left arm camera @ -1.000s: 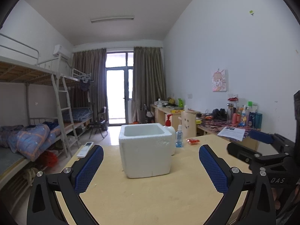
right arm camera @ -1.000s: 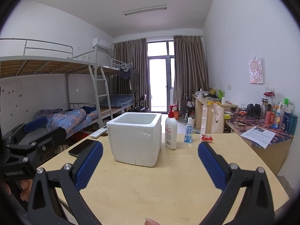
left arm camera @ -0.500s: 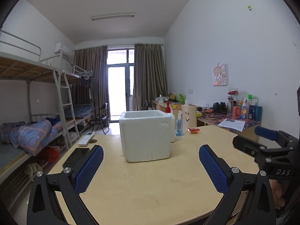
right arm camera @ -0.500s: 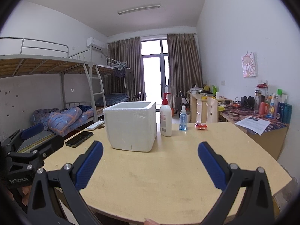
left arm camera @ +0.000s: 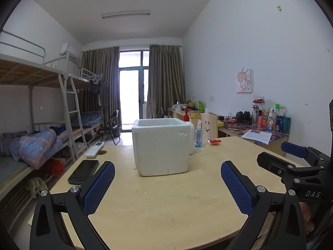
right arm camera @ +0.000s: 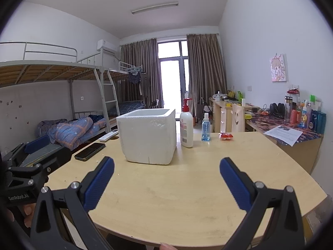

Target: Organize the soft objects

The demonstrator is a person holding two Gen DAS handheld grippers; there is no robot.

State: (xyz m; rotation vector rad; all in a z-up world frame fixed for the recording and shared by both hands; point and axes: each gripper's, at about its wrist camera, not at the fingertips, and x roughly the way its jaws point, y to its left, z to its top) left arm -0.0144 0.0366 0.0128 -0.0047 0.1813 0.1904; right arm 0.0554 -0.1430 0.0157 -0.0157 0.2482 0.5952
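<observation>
Worktop (left arm camera: 166, 204) carries the foam box (left arm camera: 161, 145), the likeliest container for the task; no soft object shows on it, so that thing's whereabouts cannot be told. Light foam could skid or tip if either gripper knocks it. Lotion bottle (right arm camera: 186, 128) touching or just beside the box, and spray bottle (right arm camera: 205, 130) near it, could topple. Phone (left arm camera: 84, 171) lies near the box at the worktop edge. Left gripper (left arm camera: 166, 189) and right gripper (right arm camera: 166, 185) hover spread apart, empty.

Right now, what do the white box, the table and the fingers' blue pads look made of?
White box: expanded foam, matte, beaded, crumbly edges. Table: pale wood or laminate, smooth, faint grain. Blue pads: likely rubber, with a knurled grid texture.
</observation>
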